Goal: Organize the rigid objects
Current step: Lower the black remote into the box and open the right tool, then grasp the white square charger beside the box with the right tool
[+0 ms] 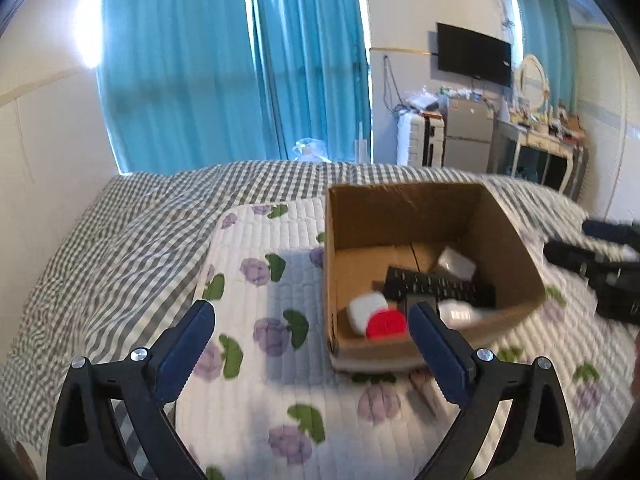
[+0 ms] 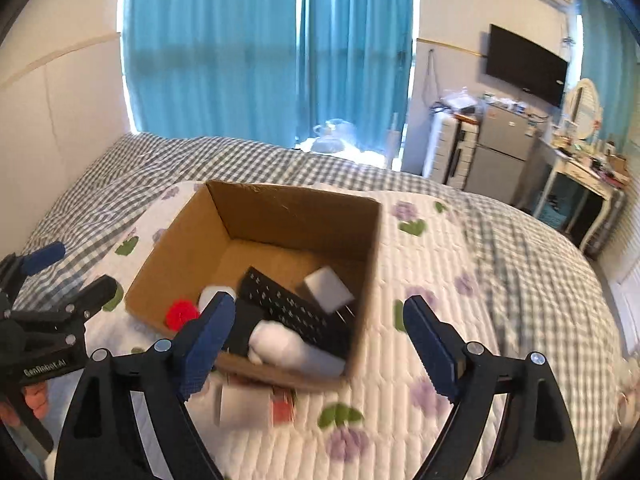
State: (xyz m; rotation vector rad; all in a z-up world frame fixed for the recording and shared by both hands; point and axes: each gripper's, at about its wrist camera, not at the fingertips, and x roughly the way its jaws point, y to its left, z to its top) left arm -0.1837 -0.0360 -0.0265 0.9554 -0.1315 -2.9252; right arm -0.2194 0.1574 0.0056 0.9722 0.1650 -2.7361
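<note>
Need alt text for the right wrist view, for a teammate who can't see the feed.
The right gripper hangs open and empty over an open cardboard box on a floral quilt. The box holds a black remote, a white charger, a red-capped item and a white bottle. The left gripper shows at the left edge.

text: "GenRobot.AI" | on: left gripper (image 2: pixel 56 276) body | seen: right wrist view

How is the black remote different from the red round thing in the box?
The remote is black, long and flat, with rows of small buttons; the red round thing is bright red, short and plain. The remote stretches across the middle of the cardboard box; the red round thing sits in a near corner. Both lie inside the box.
</note>
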